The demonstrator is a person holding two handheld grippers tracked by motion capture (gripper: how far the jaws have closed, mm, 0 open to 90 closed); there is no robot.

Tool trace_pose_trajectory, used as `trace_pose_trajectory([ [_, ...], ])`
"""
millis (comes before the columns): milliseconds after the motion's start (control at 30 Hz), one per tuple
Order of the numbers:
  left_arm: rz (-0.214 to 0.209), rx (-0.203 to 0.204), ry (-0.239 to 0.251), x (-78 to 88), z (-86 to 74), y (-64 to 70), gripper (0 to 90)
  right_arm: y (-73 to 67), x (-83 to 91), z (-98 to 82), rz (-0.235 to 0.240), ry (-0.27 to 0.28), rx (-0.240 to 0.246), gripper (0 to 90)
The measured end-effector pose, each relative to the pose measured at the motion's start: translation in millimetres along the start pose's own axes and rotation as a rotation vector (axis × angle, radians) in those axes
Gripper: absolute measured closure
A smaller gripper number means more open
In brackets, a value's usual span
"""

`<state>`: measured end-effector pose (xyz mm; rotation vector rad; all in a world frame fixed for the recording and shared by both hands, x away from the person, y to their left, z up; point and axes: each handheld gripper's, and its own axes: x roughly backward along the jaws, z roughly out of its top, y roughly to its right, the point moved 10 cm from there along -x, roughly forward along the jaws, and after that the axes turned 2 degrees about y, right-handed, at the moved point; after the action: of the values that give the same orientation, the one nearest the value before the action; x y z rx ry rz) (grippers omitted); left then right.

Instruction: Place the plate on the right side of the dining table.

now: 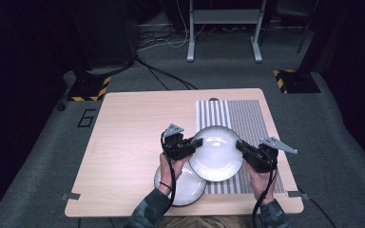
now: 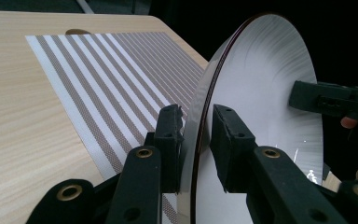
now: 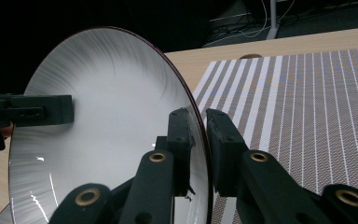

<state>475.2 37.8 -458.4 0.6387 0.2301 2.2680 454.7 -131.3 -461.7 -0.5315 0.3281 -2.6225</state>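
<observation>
In the high view, a white plate [image 1: 216,153] is held above the near right part of the tabletop [image 1: 123,142], over the near left portion of a striped placemat [image 1: 247,118]. It is gripped at its left rim by the left gripper [image 1: 190,146] and at its right rim by the right gripper [image 1: 241,147]. A second plate [image 1: 180,187] is seen lying near the near edge, partly under the first.

In the left gripper view, the plate's rim [image 2: 200,135] is seen pinched between the jaws, with the other gripper [image 2: 307,98] clamped on the far rim.

In the right gripper view, the rim [image 3: 200,121] is likewise pinched between the jaws, the placemat [image 3: 307,116] lying beyond.
</observation>
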Motion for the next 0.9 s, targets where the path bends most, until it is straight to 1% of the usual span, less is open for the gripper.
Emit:
trace_pose_trajectory([
  [133,0.002,0.003,0.001,-5.4,2.0,-0.1,72.7,4.7,-2.3,0.9,-0.005,0.0,-0.005,79.7],
  [367,-0.009,-0.001,-0.025,-17.2,2.9,0.6,72.4,13.8,-4.0,1.7,-0.023,-0.009,-0.018,79.5],
  [500,-0.016,0.007,-0.038,-22.4,3.1,1.1,72.2,18.9,-3.7,3.5,-0.034,-0.007,-0.02,79.4],
  [600,-0.025,0.021,-0.034,-26.9,5.2,2.1,72.2,21.7,-3.4,5.9,-0.041,-0.004,-0.021,79.4],
  [700,-0.028,0.021,-0.038,-30.9,6.9,2.6,72.0,25.4,-3.2,8.1,-0.049,-0.001,-0.018,79.4],
  [900,-0.038,0.022,-0.049,-39.0,7.2,2.3,71.7,31.0,-4.2,10.6,-0.059,-0.007,-0.026,79.3],
])
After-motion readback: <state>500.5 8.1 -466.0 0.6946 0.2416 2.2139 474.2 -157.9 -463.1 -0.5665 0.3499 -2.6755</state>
